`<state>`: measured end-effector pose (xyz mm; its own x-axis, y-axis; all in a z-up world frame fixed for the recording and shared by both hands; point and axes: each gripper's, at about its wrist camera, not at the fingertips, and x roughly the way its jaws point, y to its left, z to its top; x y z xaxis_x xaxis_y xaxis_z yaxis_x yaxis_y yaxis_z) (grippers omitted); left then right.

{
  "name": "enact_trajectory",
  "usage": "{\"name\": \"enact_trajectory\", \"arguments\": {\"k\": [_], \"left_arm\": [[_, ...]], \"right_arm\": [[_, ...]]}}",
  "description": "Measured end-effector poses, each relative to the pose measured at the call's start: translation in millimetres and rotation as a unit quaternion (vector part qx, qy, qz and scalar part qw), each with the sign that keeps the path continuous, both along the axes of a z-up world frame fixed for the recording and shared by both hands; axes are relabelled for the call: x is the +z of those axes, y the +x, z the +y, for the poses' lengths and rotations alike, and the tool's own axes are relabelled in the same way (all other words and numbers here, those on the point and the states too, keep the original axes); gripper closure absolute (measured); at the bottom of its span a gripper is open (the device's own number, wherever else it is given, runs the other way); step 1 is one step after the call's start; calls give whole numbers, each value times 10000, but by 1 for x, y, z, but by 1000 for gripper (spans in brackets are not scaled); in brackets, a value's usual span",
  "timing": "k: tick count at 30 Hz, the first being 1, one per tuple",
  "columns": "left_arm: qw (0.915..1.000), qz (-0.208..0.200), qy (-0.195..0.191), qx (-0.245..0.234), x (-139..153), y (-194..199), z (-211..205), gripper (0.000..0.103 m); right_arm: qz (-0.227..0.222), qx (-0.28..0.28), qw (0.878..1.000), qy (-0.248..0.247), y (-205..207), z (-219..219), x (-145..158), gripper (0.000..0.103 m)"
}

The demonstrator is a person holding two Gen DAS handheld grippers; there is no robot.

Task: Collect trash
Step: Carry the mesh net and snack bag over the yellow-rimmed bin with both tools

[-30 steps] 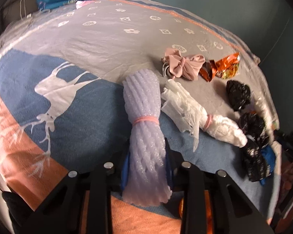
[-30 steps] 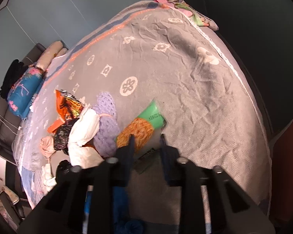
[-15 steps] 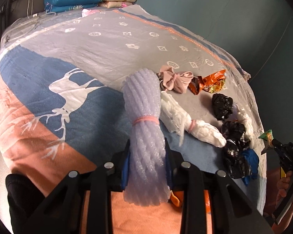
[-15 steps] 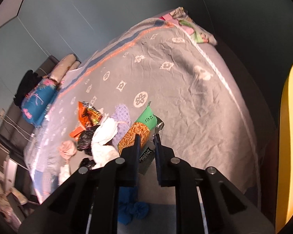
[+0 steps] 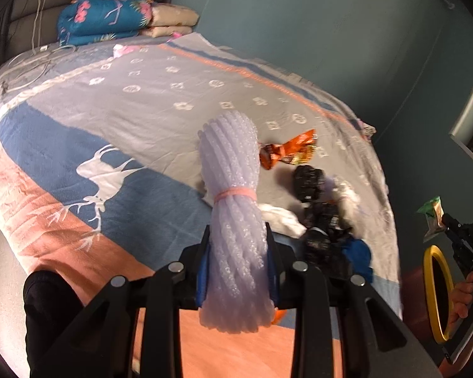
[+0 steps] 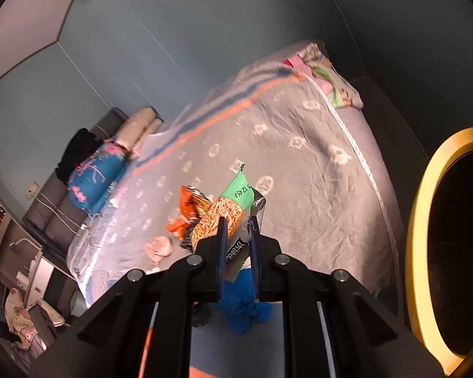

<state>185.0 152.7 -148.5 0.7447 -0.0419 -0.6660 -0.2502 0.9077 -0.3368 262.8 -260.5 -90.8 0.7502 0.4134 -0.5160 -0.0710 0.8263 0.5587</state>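
My left gripper (image 5: 238, 236) is shut on a bundle of pale lilac foam netting (image 5: 230, 189) tied with a pink band, lifted above the bed. My right gripper (image 6: 236, 220) is shut on a green and orange snack packet (image 6: 227, 211), raised off the bedspread; that packet (image 5: 432, 217) and the right gripper also show at the right edge of the left wrist view. On the bed lie an orange wrapper (image 5: 287, 152), black crumpled bags (image 5: 309, 181), white tissue (image 5: 280, 217), a blue scrap (image 5: 358, 252) and a pink cloth (image 6: 159, 245).
A bin with a yellow rim (image 6: 422, 220) opens at the right, beside the bed; the yellow rim (image 5: 435, 289) is also in the left wrist view. Folded blankets (image 5: 104, 22) are stacked at the bed's head. A person's hand (image 5: 463, 296) holds the right gripper. The bedspread (image 5: 142, 110) hangs over the mattress edges.
Both grippers rose away from the bed with their loads. The right gripper closed on the snack packet and lifted it; the yellow-rimmed bin came into view.
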Motion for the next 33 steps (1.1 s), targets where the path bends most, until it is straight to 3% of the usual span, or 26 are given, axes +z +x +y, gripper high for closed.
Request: {"name": "enact_trajectory", "arguments": {"k": [10,17,33], "left_arm": [[9947,-244,352,-931,42,1,-75,76],[9873,-284,308,-1534,58,10,-121,75],[9555,-404,478,-2881,91,38,-256,75]], "right_arm": [[-368,-31,9993,35,-53,-29,47,90],[-625,-321,9974,-181,-89,-67,79,90],[-713,-1037,9894,-719,-139,-161,103,90]]}}
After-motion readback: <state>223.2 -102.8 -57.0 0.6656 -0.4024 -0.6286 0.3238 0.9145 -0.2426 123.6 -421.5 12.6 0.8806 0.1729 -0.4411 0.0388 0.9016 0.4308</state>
